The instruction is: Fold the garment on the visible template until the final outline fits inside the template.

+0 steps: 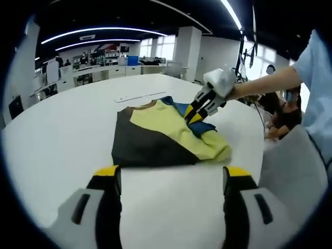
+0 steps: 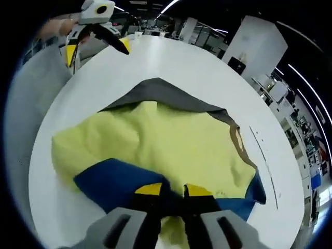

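White tabletop (image 1: 57,155) is carrying everything, with an open-plan office far behind it. Nearest in the left gripper view, the left gripper (image 1: 171,179) is hovering over bare table with its jaws spread wide, holding nothing, just short of the garment's near edge. The garment (image 1: 161,132) is lying mid-table, partly folded: yellow panel on top, dark grey down one side, blue sleeve (image 2: 111,181) bunched at the other. The right gripper (image 2: 171,194) is reaching in over that blue part, jaws nearly pressed together and pinching the blue sleeve cloth (contact looks real in both views, the tips are sinking into the fabric). Beyond the garment, a thin line (image 2: 264,166) on the table is showing, probably the template edge; I cannot tell the full outline.

Risks: a one-sided pull is likely dragging the whole garment, since the left gripper is pinning nothing. The pinch may be grabbing several layers, undoing the fold. The lumpy sleeve could be spilling past the template line.
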A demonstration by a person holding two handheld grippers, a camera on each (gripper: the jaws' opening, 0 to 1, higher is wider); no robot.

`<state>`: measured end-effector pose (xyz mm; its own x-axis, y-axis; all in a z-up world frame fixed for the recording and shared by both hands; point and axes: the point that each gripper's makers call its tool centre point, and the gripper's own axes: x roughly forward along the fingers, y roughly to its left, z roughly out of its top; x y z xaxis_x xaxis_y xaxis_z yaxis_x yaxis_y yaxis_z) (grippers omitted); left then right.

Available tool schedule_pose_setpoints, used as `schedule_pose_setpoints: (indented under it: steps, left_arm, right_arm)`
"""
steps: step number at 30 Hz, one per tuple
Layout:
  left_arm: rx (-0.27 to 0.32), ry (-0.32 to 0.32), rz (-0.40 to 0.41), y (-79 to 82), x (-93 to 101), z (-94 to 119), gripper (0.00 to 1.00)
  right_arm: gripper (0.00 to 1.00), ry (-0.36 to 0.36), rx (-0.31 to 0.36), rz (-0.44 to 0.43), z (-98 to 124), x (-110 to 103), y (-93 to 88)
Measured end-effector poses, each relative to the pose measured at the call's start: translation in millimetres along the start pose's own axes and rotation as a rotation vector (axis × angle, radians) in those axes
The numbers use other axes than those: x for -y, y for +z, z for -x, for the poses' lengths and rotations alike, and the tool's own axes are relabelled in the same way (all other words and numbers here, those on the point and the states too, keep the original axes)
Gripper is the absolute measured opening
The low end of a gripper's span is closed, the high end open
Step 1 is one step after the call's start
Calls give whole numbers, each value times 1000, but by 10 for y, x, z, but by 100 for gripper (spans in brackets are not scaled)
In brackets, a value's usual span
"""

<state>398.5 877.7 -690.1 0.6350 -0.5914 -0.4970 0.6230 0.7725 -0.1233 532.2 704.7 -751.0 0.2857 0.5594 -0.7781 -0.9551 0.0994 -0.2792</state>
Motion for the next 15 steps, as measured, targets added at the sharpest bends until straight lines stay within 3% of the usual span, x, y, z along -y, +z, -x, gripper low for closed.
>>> schedule_pose_setpoints:
  steps: [6, 15]
  left_arm:
    - [4, 8, 2, -3, -31, 26, 77]
    - [6, 9, 11, -36, -6, 41, 77]
  right_arm:
    - [29, -64, 62, -18, 249, 74, 88]
    - [38, -87, 121, 31, 561, -233, 113]
